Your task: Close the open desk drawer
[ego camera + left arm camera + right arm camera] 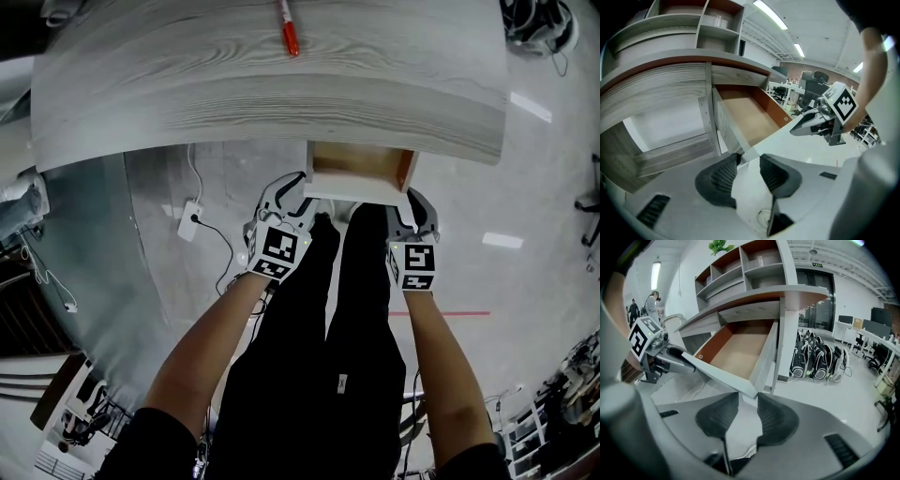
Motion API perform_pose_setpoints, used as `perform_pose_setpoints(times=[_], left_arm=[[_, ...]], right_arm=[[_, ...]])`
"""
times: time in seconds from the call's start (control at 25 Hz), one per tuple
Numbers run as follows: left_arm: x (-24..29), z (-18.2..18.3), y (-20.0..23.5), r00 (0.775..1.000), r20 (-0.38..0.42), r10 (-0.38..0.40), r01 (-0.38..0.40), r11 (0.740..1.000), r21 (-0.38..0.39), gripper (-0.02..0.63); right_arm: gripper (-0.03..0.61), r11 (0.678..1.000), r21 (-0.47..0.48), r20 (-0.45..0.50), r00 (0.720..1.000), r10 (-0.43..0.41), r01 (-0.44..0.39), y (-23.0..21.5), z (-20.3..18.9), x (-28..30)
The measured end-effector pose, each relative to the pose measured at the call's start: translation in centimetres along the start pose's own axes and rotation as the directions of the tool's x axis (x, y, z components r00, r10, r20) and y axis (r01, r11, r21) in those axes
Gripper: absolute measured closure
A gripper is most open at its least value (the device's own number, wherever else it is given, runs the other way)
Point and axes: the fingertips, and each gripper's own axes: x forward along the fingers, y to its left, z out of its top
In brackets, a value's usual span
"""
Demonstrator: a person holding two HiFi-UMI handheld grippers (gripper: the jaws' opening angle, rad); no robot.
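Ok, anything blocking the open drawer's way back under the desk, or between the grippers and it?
Nothing visible. The white drawer with a bare brown floor is empty, the space behind it under the grey wood-grain desk looks free, and the open left gripper and right gripper meet its front corners unobstructed.

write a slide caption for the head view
Left tongs and right tongs, both open, at the front corners of the open drawer under a desk with a red marker.
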Motion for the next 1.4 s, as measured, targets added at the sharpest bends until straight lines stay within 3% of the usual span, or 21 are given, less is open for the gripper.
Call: perform_pose_setpoints(times=[0.56,1.4], left_arm=[[-2.4,2.8,-0.1,0.993,0.068,0.1,-0.093,0.991,-0.098,0.482],[-3.2,6.2,1.2,0.987,0.126,0.1,-0.083,0.988,-0.129,0.483]], right_arm=[[0.465,0.999,0.017,0.07,0.997,0.031,-0.032,-0.2,2.0,-2.2],[0.474,0.996,0.086,0.146,0.989,-0.009,-0.003,-1.1,5.5,-2.8]])
